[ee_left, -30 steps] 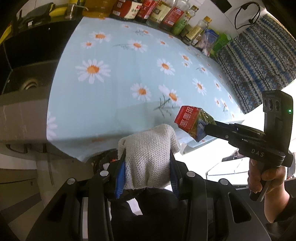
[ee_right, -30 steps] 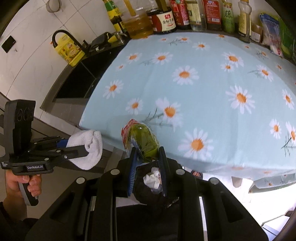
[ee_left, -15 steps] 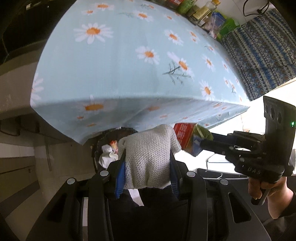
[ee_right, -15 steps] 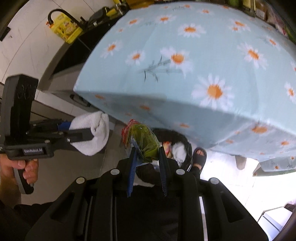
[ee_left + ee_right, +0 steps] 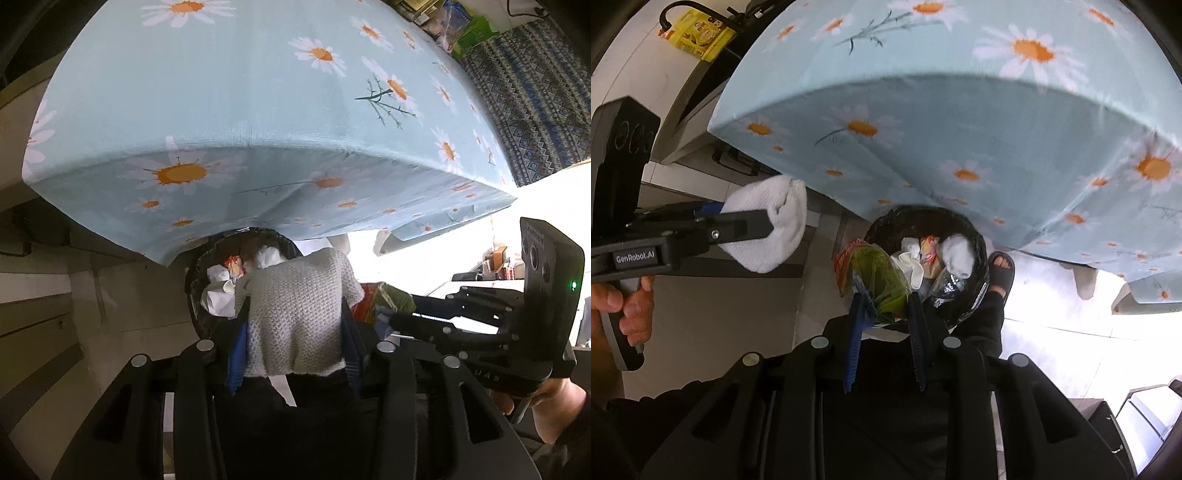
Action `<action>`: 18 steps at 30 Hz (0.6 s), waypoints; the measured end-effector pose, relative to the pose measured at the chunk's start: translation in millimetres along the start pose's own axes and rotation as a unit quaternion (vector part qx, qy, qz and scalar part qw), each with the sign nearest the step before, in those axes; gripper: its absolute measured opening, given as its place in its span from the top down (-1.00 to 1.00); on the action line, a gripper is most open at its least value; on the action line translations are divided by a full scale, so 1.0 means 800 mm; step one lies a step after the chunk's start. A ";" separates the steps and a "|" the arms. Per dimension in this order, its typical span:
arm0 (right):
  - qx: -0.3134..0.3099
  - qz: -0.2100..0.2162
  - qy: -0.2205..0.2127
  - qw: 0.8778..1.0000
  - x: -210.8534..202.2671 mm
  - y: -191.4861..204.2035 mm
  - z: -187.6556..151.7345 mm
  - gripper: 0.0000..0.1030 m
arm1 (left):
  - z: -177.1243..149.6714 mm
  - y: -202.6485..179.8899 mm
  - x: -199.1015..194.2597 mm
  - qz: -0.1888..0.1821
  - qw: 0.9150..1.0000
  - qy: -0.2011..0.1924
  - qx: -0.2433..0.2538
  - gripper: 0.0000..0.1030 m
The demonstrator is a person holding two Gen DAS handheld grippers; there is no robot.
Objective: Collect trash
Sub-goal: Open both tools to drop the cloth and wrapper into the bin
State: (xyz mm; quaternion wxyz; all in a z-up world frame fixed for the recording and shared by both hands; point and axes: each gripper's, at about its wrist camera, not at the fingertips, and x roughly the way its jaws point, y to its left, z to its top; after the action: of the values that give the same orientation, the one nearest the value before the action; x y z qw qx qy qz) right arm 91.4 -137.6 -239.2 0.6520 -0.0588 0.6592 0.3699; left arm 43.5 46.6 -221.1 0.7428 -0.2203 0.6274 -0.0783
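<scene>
With the left gripper [image 5: 295, 325] jaws opening around the white cloth [image 5: 299, 314] and the right gripper [image 5: 884, 306] jaws clamped on the green wrapper [image 5: 877, 280], both risk being dropped beside the bin [image 5: 975, 236] lying just ahead.

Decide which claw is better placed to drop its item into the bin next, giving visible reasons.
Right claw: its green wrapper overlaps the bin. The left claw, opening around the white cloth, is beside it.
</scene>
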 end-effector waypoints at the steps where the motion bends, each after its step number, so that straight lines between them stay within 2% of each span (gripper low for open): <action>1: 0.001 0.002 0.004 1.000 0.003 0.000 -0.001 0.47 | 0.001 0.000 0.001 0.001 1.000 0.001 -0.002 0.16; 2: 0.004 0.005 0.010 1.000 0.006 0.000 -0.001 0.44 | 0.003 0.001 0.001 0.002 1.000 0.001 -0.005 0.15; 3: 0.009 0.008 0.013 1.000 0.009 0.000 -0.002 0.43 | 0.004 0.000 0.002 0.003 1.000 0.001 -0.006 0.06; 5: 0.018 0.013 0.019 1.000 0.015 -0.004 -0.002 0.13 | 0.007 0.000 0.004 0.008 1.000 0.004 -0.008 0.00; 6: 0.022 0.012 0.021 0.999 0.016 -0.006 -0.002 0.09 | 0.008 0.000 0.005 0.007 1.000 0.004 -0.010 0.00; 18: 0.031 0.011 -0.004 0.999 -0.007 -0.002 0.001 0.09 | 0.011 0.000 -0.006 0.005 1.000 -0.006 -0.012 0.00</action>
State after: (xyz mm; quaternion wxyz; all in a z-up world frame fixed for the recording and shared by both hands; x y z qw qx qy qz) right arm 94.1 -140.6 -234.7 0.6522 -0.0299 0.6685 0.3561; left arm 51.0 50.3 -216.0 0.7442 -0.2270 0.6248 -0.0655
